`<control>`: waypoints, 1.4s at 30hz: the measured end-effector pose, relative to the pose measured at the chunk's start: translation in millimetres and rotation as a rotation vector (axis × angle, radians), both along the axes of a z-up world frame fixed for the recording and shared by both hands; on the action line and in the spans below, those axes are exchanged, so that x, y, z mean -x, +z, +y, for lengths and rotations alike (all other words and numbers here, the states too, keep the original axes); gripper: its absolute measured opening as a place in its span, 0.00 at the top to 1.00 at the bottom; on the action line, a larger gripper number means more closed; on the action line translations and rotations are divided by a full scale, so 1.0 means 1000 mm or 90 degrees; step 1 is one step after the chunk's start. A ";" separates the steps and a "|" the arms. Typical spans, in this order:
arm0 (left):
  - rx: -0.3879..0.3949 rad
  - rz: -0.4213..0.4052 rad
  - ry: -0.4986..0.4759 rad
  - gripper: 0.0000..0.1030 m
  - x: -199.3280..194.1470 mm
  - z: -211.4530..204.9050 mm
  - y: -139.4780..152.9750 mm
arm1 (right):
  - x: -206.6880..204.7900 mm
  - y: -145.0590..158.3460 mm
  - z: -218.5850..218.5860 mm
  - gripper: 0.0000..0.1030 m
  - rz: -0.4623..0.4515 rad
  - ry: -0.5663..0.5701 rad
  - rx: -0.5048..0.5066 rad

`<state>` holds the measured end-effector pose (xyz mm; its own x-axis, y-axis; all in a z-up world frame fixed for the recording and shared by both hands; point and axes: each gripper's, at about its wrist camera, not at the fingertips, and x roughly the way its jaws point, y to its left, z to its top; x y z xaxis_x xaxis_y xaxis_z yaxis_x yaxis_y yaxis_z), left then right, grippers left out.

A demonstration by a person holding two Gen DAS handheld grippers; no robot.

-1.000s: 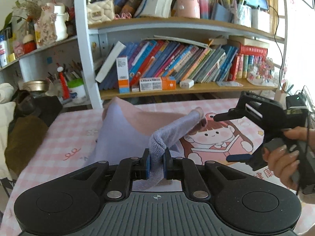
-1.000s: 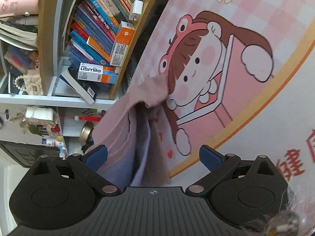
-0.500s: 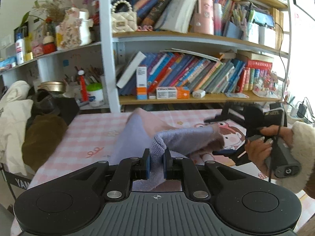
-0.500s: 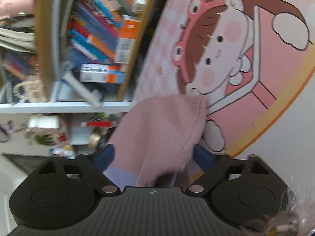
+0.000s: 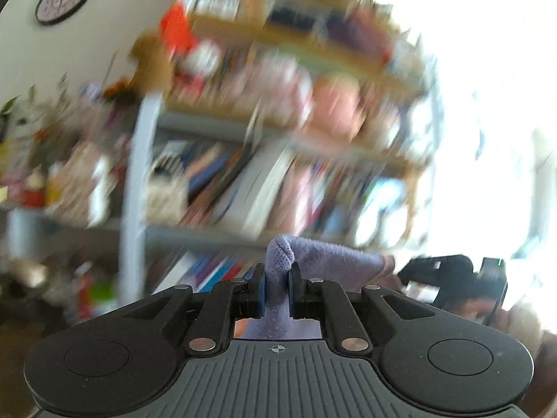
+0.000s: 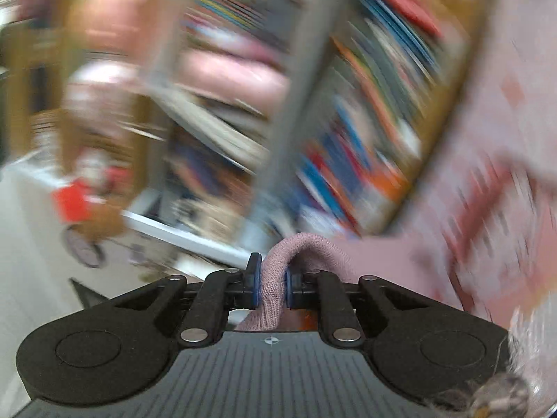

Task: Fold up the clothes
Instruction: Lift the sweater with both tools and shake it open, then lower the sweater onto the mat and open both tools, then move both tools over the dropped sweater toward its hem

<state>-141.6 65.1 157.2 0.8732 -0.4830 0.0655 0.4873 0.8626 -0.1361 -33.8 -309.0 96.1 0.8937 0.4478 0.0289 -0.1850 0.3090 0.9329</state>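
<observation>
A knitted garment (image 5: 327,256), lilac on one face and dusty pink on the other, is held off the tabletop (image 6: 504,132) by both tools at once. The left hand-held gripper (image 5: 276,291) is clenched on a bunched lilac fold, which is seen rising between the blue pads (image 5: 259,291) and arching over to the right. The right hand-held gripper (image 6: 271,287) is likewise clamped on a pink fold of the same knit, the cloth being pinched between its pads (image 6: 256,287) and draped away to the right. In the left wrist view the right tool is made out only as a dark shape at the far end of the lilac span, so the fabric is judged to be stretched between the two grasps.

Two separate holds are probably taken so that an edge can be pulled straight and the garment lifted clear, which would allow it to hang flat before a fold is laid. Both views are heavily smeared; a bookshelf (image 5: 278,181) is recognised behind, though individual items on it cannot be told. A pink patterned surface is glimpsed at the right of the right wrist view. How much of the garment is touching that surface cannot be told. The fold itself is judged not yet made.
</observation>
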 end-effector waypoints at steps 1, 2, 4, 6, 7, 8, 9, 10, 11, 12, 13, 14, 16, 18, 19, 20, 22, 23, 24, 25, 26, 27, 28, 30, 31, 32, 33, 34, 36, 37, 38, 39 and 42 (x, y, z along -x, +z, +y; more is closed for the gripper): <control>0.027 -0.028 -0.025 0.90 0.003 0.005 0.008 | 0.014 0.023 -0.004 0.88 -0.048 -0.018 0.019; 0.051 -0.052 -0.046 0.90 0.006 0.010 0.015 | 0.027 0.046 -0.007 0.88 -0.100 -0.032 0.036; 0.104 -0.087 -0.082 0.90 0.010 0.018 0.025 | 0.050 0.084 -0.010 0.88 -0.187 -0.054 0.077; 0.157 -0.105 -0.112 0.90 0.011 0.025 0.032 | 0.073 0.120 -0.009 0.88 -0.262 -0.077 0.131; 0.181 -0.108 -0.124 0.90 0.008 0.028 0.032 | 0.079 0.134 -0.007 0.88 -0.282 -0.087 0.154; 0.202 -0.105 -0.134 0.90 0.004 0.029 0.031 | 0.084 0.145 -0.005 0.88 -0.305 -0.096 0.176; 0.216 -0.094 -0.138 0.90 -0.002 0.028 0.029 | 0.085 0.150 -0.005 0.88 -0.311 -0.102 0.188; 0.219 -0.077 -0.132 0.90 -0.010 0.026 0.025 | 0.084 0.152 -0.004 0.88 -0.314 -0.106 0.199; 0.214 -0.051 -0.119 0.90 -0.021 0.021 0.018 | 0.069 0.138 -0.005 0.88 -0.276 -0.101 0.212; 0.209 -0.023 -0.106 0.90 -0.033 0.017 0.010 | 0.053 0.123 -0.006 0.88 -0.238 -0.096 0.225; 0.197 0.012 -0.093 0.90 -0.045 0.015 -0.001 | 0.038 0.108 -0.007 0.88 -0.200 -0.090 0.237; 0.177 0.056 -0.076 0.90 -0.062 0.008 -0.016 | 0.022 0.093 -0.009 0.88 -0.161 -0.085 0.249; 0.134 0.144 -0.043 0.90 -0.095 -0.006 -0.048 | -0.009 0.064 -0.011 0.88 -0.085 -0.074 0.273; 0.073 0.224 -0.011 0.90 -0.126 -0.023 -0.086 | -0.041 0.034 -0.014 0.88 -0.008 -0.063 0.296; 0.043 0.261 0.004 0.90 -0.142 -0.031 -0.104 | -0.056 0.020 -0.015 0.88 0.031 -0.057 0.307; 0.017 0.291 0.018 0.90 -0.156 -0.039 -0.121 | -0.072 0.005 -0.016 0.88 0.069 -0.051 0.318; -0.022 0.324 0.046 0.90 -0.182 -0.051 -0.144 | -0.103 -0.025 -0.019 0.88 0.146 -0.040 0.340; -0.035 0.334 0.059 0.90 -0.194 -0.055 -0.150 | -0.119 -0.039 -0.020 0.88 0.185 -0.034 0.351; -0.041 0.344 0.069 0.90 -0.206 -0.058 -0.153 | -0.134 -0.054 -0.021 0.88 0.220 -0.028 0.361; -0.048 0.354 0.080 0.90 -0.218 -0.061 -0.155 | -0.147 -0.062 -0.021 0.88 0.223 -0.019 0.374; -0.058 0.364 0.089 0.90 -0.229 -0.064 -0.156 | -0.160 -0.066 -0.020 0.88 0.224 -0.009 0.393; -0.068 0.374 0.098 0.90 -0.238 -0.067 -0.157 | -0.173 -0.071 -0.018 0.87 0.226 0.001 0.413; -0.081 0.383 0.108 0.89 -0.243 -0.069 -0.158 | -0.182 -0.075 -0.016 0.86 0.227 0.012 0.428; -0.105 0.402 0.129 0.85 -0.252 -0.072 -0.162 | -0.192 -0.082 -0.010 0.80 0.231 0.032 0.456; -0.113 0.408 0.140 0.83 -0.250 -0.072 -0.165 | -0.194 -0.083 -0.008 0.77 0.231 0.040 0.467; -0.120 0.411 0.145 0.78 -0.250 -0.073 -0.168 | -0.196 -0.083 -0.005 0.70 0.225 0.054 0.478; -0.125 0.411 0.151 0.73 -0.250 -0.073 -0.172 | -0.191 -0.080 -0.003 0.66 0.214 0.059 0.481; -0.129 0.410 0.156 0.61 -0.248 -0.073 -0.172 | -0.185 -0.077 -0.002 0.56 0.203 0.065 0.484; -0.129 0.398 0.162 0.41 -0.239 -0.070 -0.168 | -0.172 -0.071 0.000 0.46 0.181 0.077 0.490; -0.128 0.391 0.165 0.32 -0.233 -0.068 -0.165 | -0.167 -0.069 0.000 0.40 0.175 0.078 0.498; -0.127 0.383 0.167 0.28 -0.228 -0.066 -0.161 | -0.159 -0.067 0.001 0.36 0.172 0.075 0.515; -0.127 0.376 0.170 0.28 -0.222 -0.065 -0.158 | -0.150 -0.065 0.001 0.36 0.169 0.072 0.531; -0.132 0.357 0.156 0.25 -0.196 -0.062 -0.152 | -0.120 -0.064 -0.002 0.35 0.169 0.070 0.545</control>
